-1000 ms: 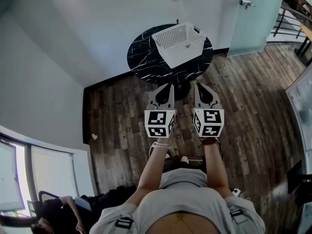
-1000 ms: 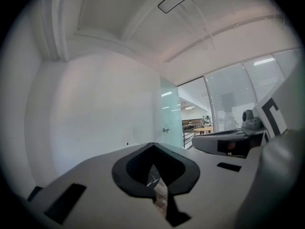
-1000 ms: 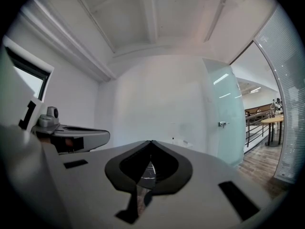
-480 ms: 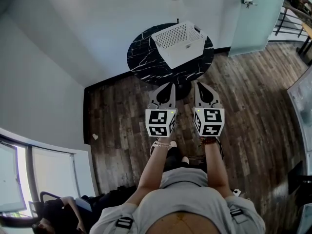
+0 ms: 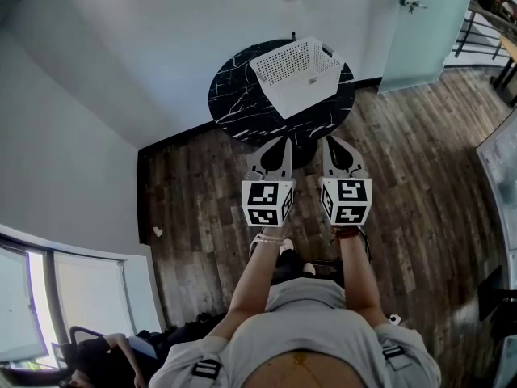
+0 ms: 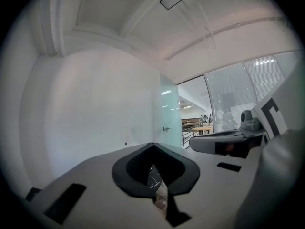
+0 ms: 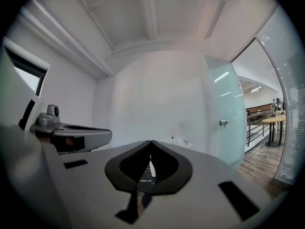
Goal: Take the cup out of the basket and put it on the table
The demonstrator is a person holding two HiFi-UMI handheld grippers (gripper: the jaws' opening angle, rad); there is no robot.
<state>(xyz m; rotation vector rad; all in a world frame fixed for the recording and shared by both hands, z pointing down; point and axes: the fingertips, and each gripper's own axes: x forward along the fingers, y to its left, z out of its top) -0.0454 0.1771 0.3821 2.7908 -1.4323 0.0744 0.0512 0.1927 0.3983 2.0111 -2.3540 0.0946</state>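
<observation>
A wooden floor [image 5: 420, 160] fills most of the head view. At upper centre stands the round, black, marble-veined bench [image 5: 234, 99], close to a white wall.

On the right half of the bench sits the white lattice basket [image 5: 303, 93], its open top tilted toward the camera.

Below the bench, in the middle of the frame, the left claw [image 5: 280, 142] and right claw [image 5: 331, 141] are held side by side, pointing at the bench but well short of it. In each gripper view the jaws meet at their tips with nothing between them, and only a sliver of the bench shows through, so both the left claw [image 6: 152, 145] and the right claw [image 7: 151, 142] are closed and empty.

No view shows the cup. It is presumably down inside the basket, behind its wall, so its material cannot be told.

It is probably light, rigid and smooth-sided. One jaw inside the rim and one outside, pinching the wall, looks the surest hold. The basket also looks light, so it may lift or slide if the cup catches on it.
</observation>
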